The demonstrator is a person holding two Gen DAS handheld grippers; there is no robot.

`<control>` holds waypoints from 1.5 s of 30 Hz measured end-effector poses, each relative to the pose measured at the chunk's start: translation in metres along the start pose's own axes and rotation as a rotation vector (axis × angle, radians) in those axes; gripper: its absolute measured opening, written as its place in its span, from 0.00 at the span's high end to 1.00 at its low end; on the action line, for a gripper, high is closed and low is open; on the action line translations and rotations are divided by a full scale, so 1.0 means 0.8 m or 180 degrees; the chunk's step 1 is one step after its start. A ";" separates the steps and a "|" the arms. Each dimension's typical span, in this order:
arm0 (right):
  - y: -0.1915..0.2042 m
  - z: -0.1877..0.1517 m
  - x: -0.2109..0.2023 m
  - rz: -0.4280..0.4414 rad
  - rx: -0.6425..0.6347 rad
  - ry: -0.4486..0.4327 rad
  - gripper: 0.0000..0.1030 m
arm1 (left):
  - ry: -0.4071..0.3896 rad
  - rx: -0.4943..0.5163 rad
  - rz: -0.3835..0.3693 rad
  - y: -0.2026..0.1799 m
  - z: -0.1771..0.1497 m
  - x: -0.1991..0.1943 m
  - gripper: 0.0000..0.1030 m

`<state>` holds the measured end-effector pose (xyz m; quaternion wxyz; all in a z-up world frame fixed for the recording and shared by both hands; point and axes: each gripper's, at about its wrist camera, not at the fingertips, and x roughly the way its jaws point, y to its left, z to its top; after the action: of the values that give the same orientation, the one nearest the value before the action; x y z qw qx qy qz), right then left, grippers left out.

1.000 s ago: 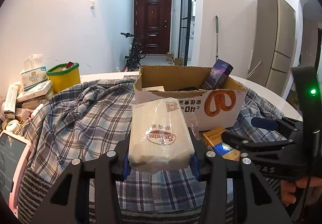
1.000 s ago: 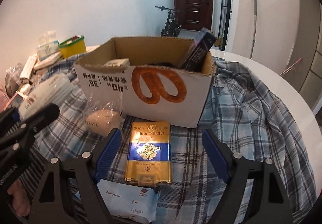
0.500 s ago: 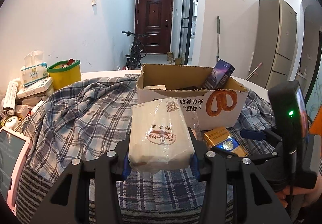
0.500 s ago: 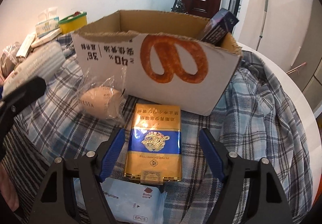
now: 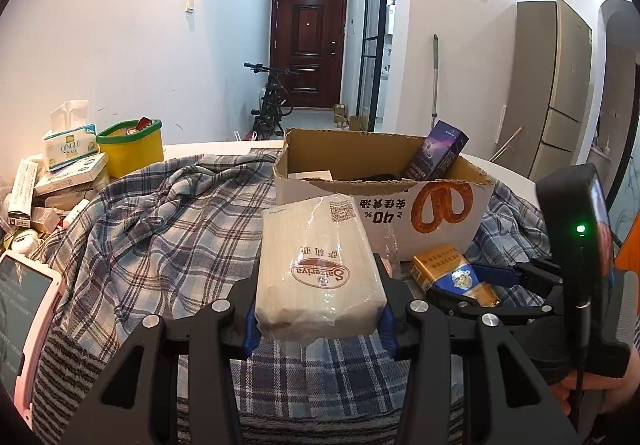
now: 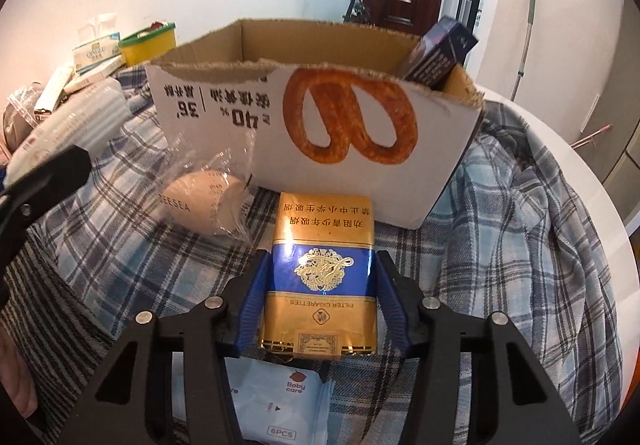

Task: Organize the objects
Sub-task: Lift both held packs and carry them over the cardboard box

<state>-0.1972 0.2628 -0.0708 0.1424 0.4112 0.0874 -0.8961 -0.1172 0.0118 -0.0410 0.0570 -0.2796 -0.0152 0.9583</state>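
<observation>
1. The round white worktop (image 5: 224, 146) carries a crumpled plaid shirt (image 5: 168, 229) that covers most of it.
2. A cardboard box (image 6: 360, 133) with a pretzel picture stands open on the shirt; a dark blue carton (image 6: 440, 53) leans in its right corner.
3. The left tool (image 5: 320, 319) grips a pale tissue pack (image 5: 320, 265) in clear wrap, in front of the box.
4. The right tool (image 6: 318, 305) has just been closing its jaws around a gold and blue cigarette pack (image 6: 322, 269), which lies on the shirt just before the box. The blue pads stand at both its sides; I cannot tell if they already press it.
5. A wrapped beige egg-shaped thing (image 6: 202, 205) lies left of that pack, and a light blue wipes pack (image 6: 280, 401) lies under the right tool.
</observation>
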 end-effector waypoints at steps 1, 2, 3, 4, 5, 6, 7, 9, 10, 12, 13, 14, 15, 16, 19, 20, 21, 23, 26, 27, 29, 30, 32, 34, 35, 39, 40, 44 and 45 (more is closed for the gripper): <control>0.000 0.000 -0.003 0.0007 -0.0007 -0.0037 0.51 | -0.0007 0.0001 0.0000 0.000 0.000 -0.001 0.54; 0.001 -0.001 -0.007 0.0012 -0.0014 -0.0083 0.51 | -0.0014 0.0003 0.0000 0.000 0.000 -0.001 0.54; 0.000 -0.002 -0.011 0.0017 -0.0017 -0.0135 0.51 | -0.0023 0.0006 0.0002 -0.001 0.000 -0.002 0.54; -0.001 -0.002 -0.016 0.0025 -0.0015 -0.0198 0.51 | -0.0031 0.0010 0.0003 -0.001 0.001 -0.003 0.54; -0.002 -0.002 -0.020 0.0031 -0.0008 -0.0250 0.51 | -0.0033 0.0014 0.0006 -0.002 0.000 -0.003 0.54; -0.002 -0.003 -0.024 0.0039 0.0002 -0.0300 0.51 | -0.0029 0.0013 0.0004 -0.002 0.000 -0.003 0.54; -0.003 -0.003 -0.028 0.0050 0.0013 -0.0348 0.51 | -0.0025 0.0013 0.0005 -0.002 0.000 -0.003 0.54; -0.004 -0.004 -0.033 0.0050 0.0024 -0.0412 0.51 | -0.0013 0.0019 0.0007 -0.003 0.000 -0.003 0.54; -0.005 -0.005 -0.036 0.0051 0.0026 -0.0432 0.51 | -0.0007 0.0024 0.0012 -0.004 0.000 -0.003 0.54; -0.001 -0.002 -0.036 0.0053 0.0019 -0.0454 0.51 | -0.0003 0.0024 0.0024 -0.004 0.000 -0.003 0.54; 0.000 -0.002 -0.037 0.0062 0.0008 -0.0476 0.51 | -0.0009 0.0021 0.0029 -0.004 0.001 -0.004 0.54; 0.000 -0.002 -0.040 0.0074 -0.0003 -0.0508 0.51 | -0.0013 0.0019 0.0032 -0.003 0.001 -0.003 0.54; 0.002 -0.002 -0.041 0.0078 -0.0015 -0.0549 0.51 | -0.0019 0.0017 0.0033 -0.003 0.001 -0.004 0.54; 0.002 -0.003 -0.045 0.0075 -0.0029 -0.0595 0.51 | -0.0031 0.0016 0.0035 -0.003 0.001 -0.005 0.54; 0.005 -0.003 -0.048 0.0086 -0.0054 -0.0653 0.51 | -0.0057 0.0012 0.0041 -0.003 0.001 -0.007 0.54; 0.004 -0.003 -0.048 0.0089 -0.0052 -0.0657 0.51 | -0.0063 0.0008 0.0041 -0.003 0.001 -0.007 0.54; 0.004 -0.003 -0.048 0.0094 -0.0043 -0.0662 0.51 | -0.0067 0.0004 0.0041 -0.003 0.001 -0.007 0.54; 0.001 -0.003 -0.050 0.0115 -0.0007 -0.0690 0.51 | -0.0061 0.0009 0.0049 -0.002 0.001 -0.007 0.54; -0.005 -0.004 -0.055 0.0146 0.0062 -0.0766 0.51 | -0.0072 0.0020 0.0047 -0.003 0.001 -0.008 0.54; -0.006 -0.004 -0.058 0.0157 0.0084 -0.0808 0.51 | -0.0090 0.0028 0.0052 -0.003 0.001 -0.010 0.54; -0.009 -0.004 -0.064 0.0156 0.0117 -0.0908 0.51 | -0.0173 0.0060 0.0059 -0.006 0.001 -0.016 0.54; -0.009 -0.004 -0.068 0.0112 0.0132 -0.0963 0.51 | -0.0210 0.0070 0.0062 -0.007 0.001 -0.019 0.54; -0.009 -0.005 -0.076 -0.0054 0.0155 -0.1114 0.51 | -0.0285 0.0044 0.0049 -0.006 0.001 -0.024 0.53; -0.010 -0.006 -0.085 -0.0092 0.0173 -0.1261 0.51 | -0.0358 -0.0013 0.0017 -0.003 0.002 -0.029 0.53; -0.010 -0.006 -0.089 -0.0111 0.0181 -0.1322 0.51 | -0.0404 -0.0036 0.0008 -0.002 0.003 -0.033 0.53; -0.011 -0.009 -0.109 -0.0263 0.0220 -0.1614 0.51 | -0.0598 -0.0018 -0.0032 -0.005 0.003 -0.047 0.53; -0.011 -0.011 -0.115 -0.0324 0.0230 -0.1709 0.51 | -0.0667 -0.0008 -0.0033 -0.006 0.002 -0.052 0.53; -0.011 -0.014 -0.132 -0.0440 0.0252 -0.1964 0.51 | -0.0869 -0.0015 -0.0027 -0.008 0.001 -0.068 0.53; -0.011 -0.013 -0.132 -0.0436 0.0256 -0.1972 0.51 | -0.0885 -0.0020 -0.0028 -0.007 0.002 -0.069 0.53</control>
<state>-0.1268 0.2932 0.0032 0.0853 0.1172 0.0319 -0.9889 -0.0708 0.0110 -0.0099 0.0577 -0.1443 -0.0272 0.9875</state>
